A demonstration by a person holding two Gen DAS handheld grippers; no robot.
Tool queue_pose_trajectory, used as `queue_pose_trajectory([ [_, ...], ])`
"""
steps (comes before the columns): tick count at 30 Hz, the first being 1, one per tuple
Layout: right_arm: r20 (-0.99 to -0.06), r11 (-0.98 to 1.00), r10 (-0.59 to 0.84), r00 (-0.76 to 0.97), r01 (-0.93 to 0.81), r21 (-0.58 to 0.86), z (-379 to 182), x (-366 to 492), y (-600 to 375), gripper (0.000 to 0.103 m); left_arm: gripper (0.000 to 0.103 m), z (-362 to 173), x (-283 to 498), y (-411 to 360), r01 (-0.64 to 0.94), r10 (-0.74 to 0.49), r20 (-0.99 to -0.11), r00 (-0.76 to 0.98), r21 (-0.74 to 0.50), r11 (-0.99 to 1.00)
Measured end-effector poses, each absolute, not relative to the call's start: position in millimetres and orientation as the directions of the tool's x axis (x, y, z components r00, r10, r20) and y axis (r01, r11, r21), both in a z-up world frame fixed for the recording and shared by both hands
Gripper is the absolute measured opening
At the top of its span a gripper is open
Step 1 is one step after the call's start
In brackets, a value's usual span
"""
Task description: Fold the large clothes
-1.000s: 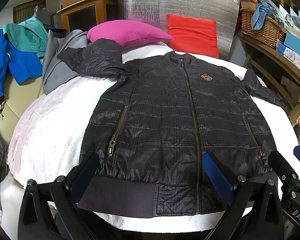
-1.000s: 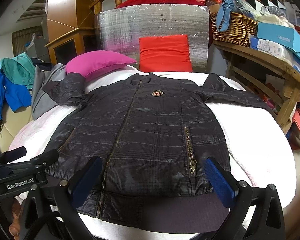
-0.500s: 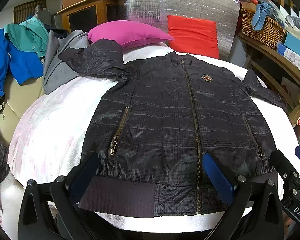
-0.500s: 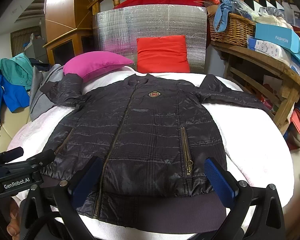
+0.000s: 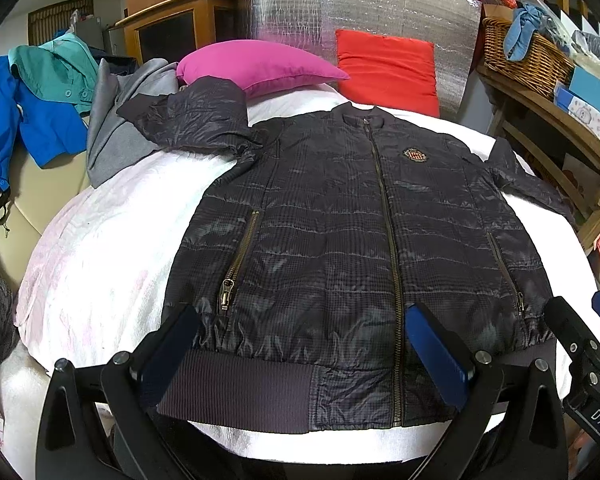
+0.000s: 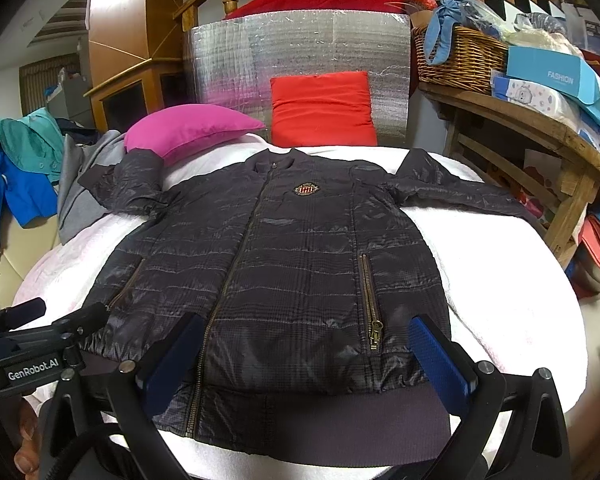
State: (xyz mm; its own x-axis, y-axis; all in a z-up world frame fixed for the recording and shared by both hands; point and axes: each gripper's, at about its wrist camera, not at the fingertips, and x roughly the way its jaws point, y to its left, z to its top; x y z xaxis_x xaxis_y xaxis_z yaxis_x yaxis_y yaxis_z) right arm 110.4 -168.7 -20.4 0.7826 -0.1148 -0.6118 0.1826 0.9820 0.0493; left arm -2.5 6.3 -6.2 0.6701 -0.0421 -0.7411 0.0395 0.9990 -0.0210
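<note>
— Left wrist view first: how do the tongs stand?
— Left gripper has its jaws wide apart over the hem, holding nothing. Right gripper likewise, jaws spread above the same hem, empty.
— And the jacket?
— Flat on the white cover, front up, zipped, collar toward the pillows. One sleeve lies out toward the grey garment; the other sleeve runs toward the wooden shelf.
— So how far along?
— By my reckoning, only spread out. No fold made; sleeves and body are all left.
</note>
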Motion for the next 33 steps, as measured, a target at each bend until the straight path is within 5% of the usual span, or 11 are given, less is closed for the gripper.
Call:
queue_pose_trajectory([
  [33,-0.648,0.981,-0.040,0.761,0.154,0.120,-37,118,-182,0.103,0.103,-27,8,6,0.033,-0.047,-0.772,0.634,-0.034,0.999],
])
